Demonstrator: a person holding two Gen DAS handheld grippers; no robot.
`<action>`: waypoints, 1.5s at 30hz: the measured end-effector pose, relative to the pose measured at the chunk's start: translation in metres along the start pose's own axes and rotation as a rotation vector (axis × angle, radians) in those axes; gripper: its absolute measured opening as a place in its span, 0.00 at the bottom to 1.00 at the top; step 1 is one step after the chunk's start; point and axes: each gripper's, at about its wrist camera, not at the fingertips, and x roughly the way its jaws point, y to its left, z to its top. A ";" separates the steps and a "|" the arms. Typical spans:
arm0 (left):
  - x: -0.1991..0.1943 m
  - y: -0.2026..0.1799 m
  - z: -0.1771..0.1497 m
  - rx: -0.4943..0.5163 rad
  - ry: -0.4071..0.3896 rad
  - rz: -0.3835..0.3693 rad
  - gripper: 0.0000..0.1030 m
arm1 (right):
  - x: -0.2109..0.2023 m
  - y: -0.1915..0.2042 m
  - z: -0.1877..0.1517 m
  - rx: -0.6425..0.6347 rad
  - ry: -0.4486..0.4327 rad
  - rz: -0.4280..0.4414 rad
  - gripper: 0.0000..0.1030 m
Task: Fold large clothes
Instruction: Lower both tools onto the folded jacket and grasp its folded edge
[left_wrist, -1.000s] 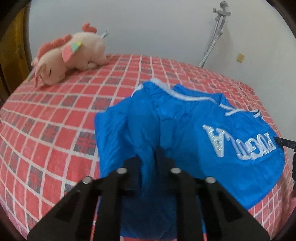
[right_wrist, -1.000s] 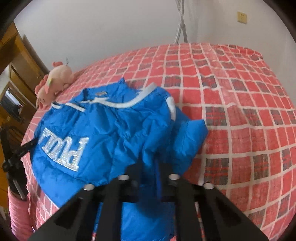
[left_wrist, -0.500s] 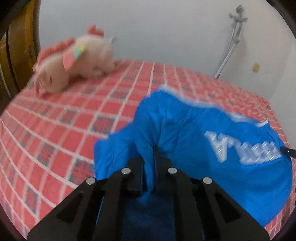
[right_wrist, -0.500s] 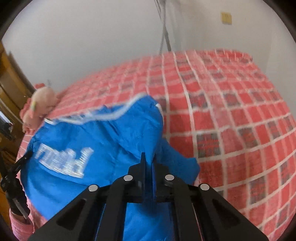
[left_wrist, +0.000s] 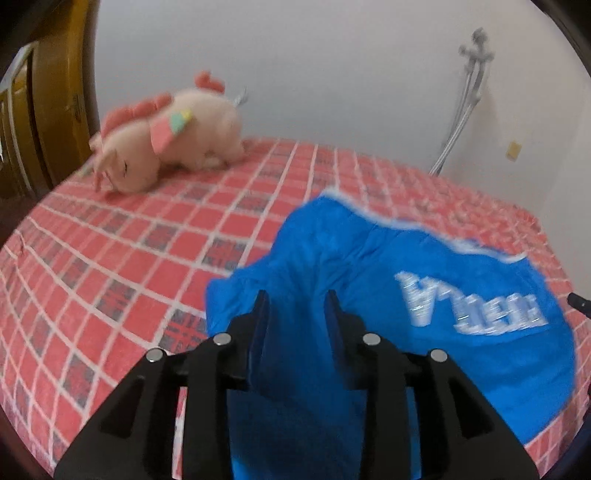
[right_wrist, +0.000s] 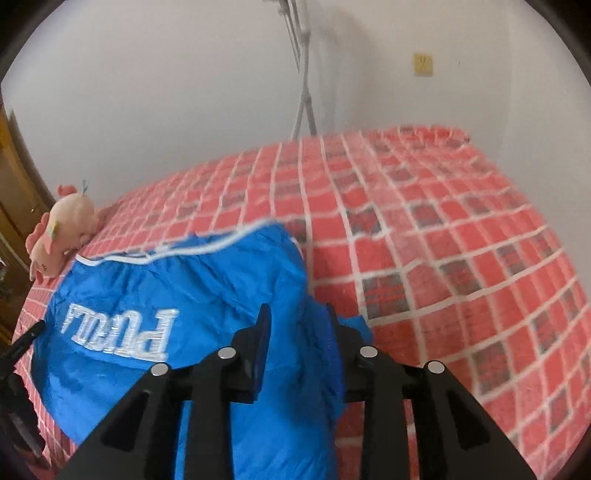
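A bright blue jacket with white lettering and white trim lies bunched on the red checked bed. It also shows in the right wrist view. My left gripper stands open with a fold of blue fabric rising between its fingers. My right gripper is open too, its fingers apart around a ridge of the jacket's right side. The fabric under both grippers hides the near edge of the jacket.
A pink plush toy lies at the far left of the bed, also in the right wrist view. A metal stand leans on the white wall behind. Wooden furniture stands to the left.
Both grippers were shut on the blue jacket and have opened, letting the fabric go. Both views have tilted up and the jacket has settled lower on the bed.
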 end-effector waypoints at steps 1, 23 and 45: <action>-0.011 -0.011 0.000 0.016 -0.019 -0.022 0.30 | -0.004 0.010 -0.002 -0.014 -0.003 0.019 0.29; 0.027 -0.097 -0.075 0.117 0.100 -0.146 0.29 | 0.044 0.090 -0.084 -0.133 0.033 0.048 0.26; -0.009 -0.068 -0.041 0.104 0.097 -0.098 0.72 | -0.001 0.080 -0.060 -0.152 0.044 -0.020 0.46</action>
